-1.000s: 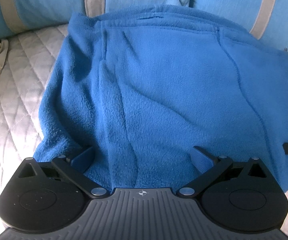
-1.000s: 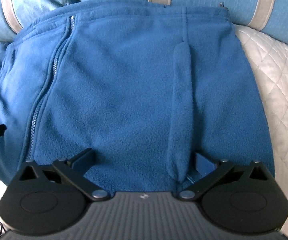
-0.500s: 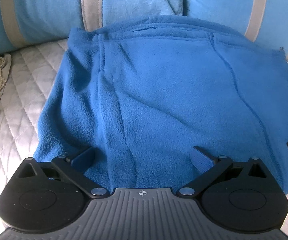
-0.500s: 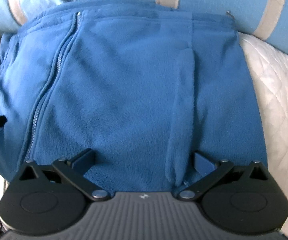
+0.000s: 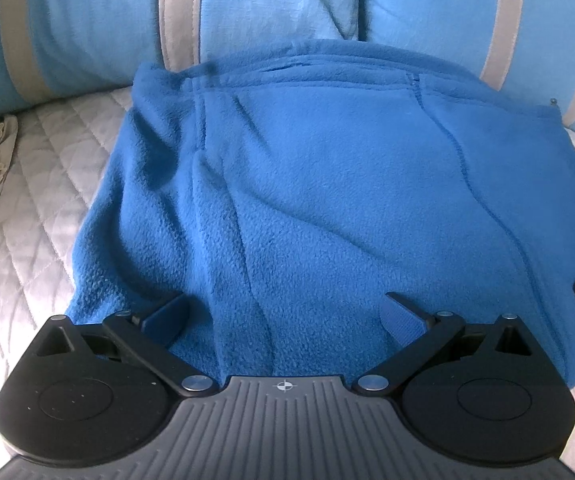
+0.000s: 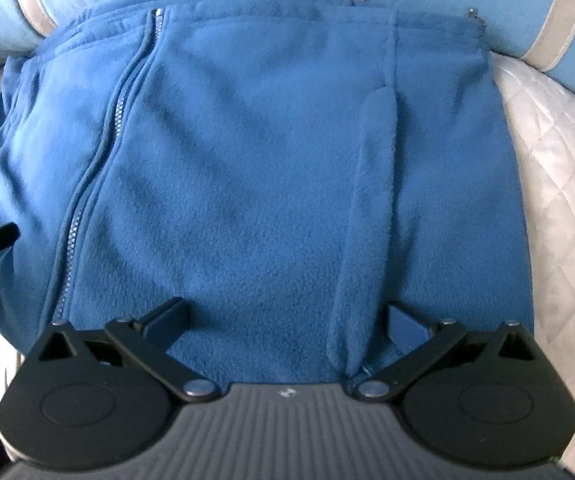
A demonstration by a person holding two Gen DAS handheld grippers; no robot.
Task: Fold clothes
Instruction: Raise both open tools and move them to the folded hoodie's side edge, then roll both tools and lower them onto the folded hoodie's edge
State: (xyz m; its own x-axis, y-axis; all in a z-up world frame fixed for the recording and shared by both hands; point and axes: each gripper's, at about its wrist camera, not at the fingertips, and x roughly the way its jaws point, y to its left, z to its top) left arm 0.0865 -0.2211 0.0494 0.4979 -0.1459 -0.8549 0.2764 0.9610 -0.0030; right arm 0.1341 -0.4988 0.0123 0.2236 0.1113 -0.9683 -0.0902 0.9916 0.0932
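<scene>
Fleece jacket (image 5: pixel 327 200) lies on the quilt (image 5: pixel 47 168) against the pillows (image 5: pixel 87 24); left gripper (image 5: pixel 285 316) and right gripper (image 6: pixel 287 316) spread wide over its near edge

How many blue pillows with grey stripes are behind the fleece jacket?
2 are visible in the left wrist view: one pillow behind the fleece jacket on the left, the other pillow on the right. More may be hidden outside the frame.

I could read no words, numbers or brand names anywhere. The only sign was a small white crosshair mark printed at the front edge of my left gripper's (image 5: pixel 285 316) ribbed grey body; my right gripper (image 6: pixel 287 320) bore a fainter, blurred mark there.
</scene>
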